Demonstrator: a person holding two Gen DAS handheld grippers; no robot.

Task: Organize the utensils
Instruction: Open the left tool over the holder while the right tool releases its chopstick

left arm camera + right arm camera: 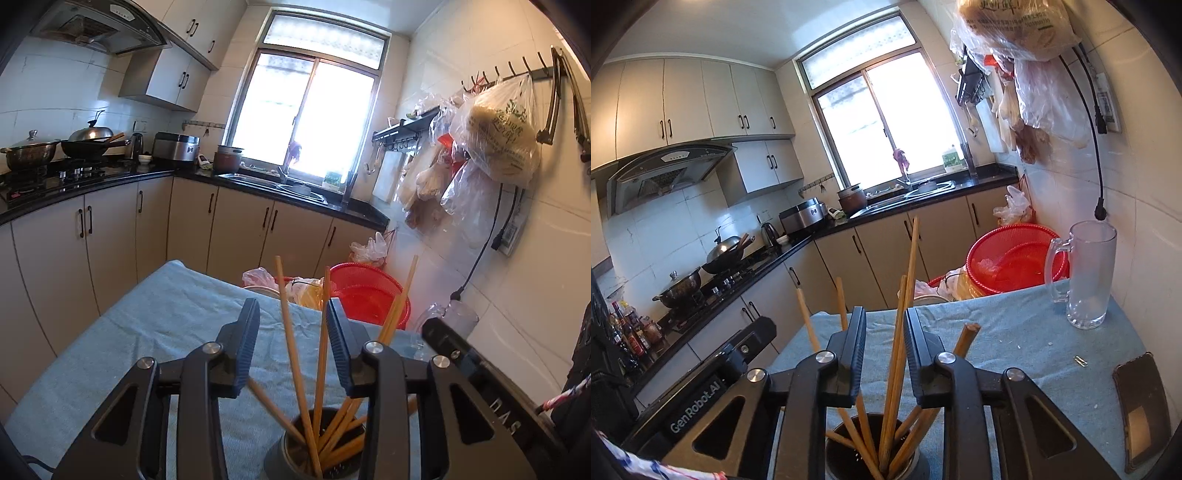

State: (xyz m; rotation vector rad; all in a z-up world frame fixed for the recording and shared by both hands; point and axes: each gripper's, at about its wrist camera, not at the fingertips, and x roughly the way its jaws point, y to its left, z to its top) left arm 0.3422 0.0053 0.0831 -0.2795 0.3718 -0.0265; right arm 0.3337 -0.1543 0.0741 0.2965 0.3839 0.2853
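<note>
A metal utensil holder (314, 454) stands on the blue cloth-covered table (147, 332) and holds several wooden chopsticks (291, 332) that fan upward. My left gripper (293, 314) is open just above the holder, with two chopsticks standing between its fingers and not touched. The holder also shows in the right wrist view (871, 450). My right gripper (885, 321) is open above it, with a pair of chopsticks (905, 295) standing in the gap between its fingers. The two grippers hang side by side over the holder.
A glass mug (1087, 273) stands at the table's far right. A dark phone (1143, 410) lies near the right edge. A red basket (1015, 262) and plastic bags sit beyond the table. Counters, a stove and a sink line the walls.
</note>
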